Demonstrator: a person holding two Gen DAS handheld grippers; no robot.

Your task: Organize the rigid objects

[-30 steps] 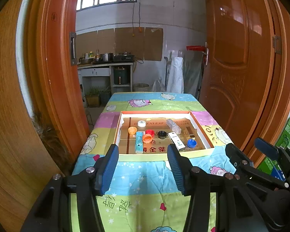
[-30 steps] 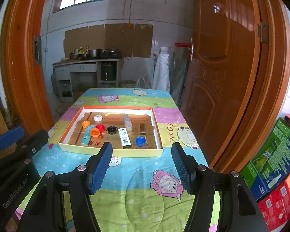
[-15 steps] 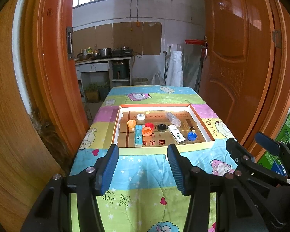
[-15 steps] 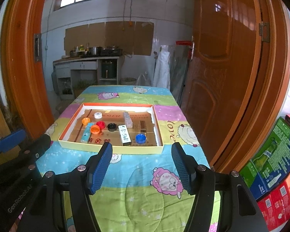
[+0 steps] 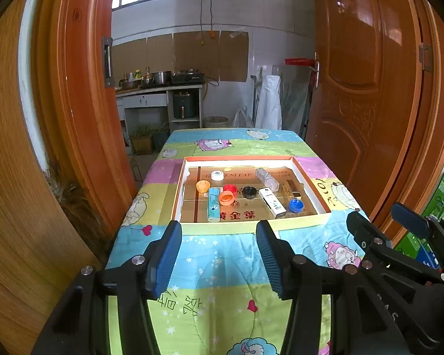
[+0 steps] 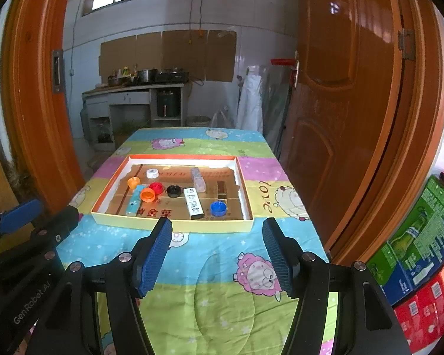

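A shallow cardboard tray [image 5: 251, 227] with an orange rim [image 6: 171, 224] lies mid-table. In it are a white cap [image 5: 217, 175], orange caps [image 5: 226, 198], a red cap [image 5: 230, 188], a black cap [image 5: 249, 191], a blue cap [image 5: 296, 205], a light blue box [image 5: 213, 204], a white box [image 5: 271, 201] and a clear bottle [image 5: 267, 177]. My left gripper [image 5: 219, 254] is open and empty, short of the tray's near edge. My right gripper [image 6: 217, 251] is open and empty, also short of the tray.
The table wears a colourful cartoon cloth [image 6: 216, 295]. Orange wooden doors stand on the left [image 5: 80, 103] and on the right [image 6: 355, 103]. Coloured cartons [image 6: 423, 254] are stacked at the right. A kitchen counter [image 5: 159, 88] stands far behind.
Both grippers have risen and pulled back slightly; the tray appears a little farther and lower. Both stay open and empty.
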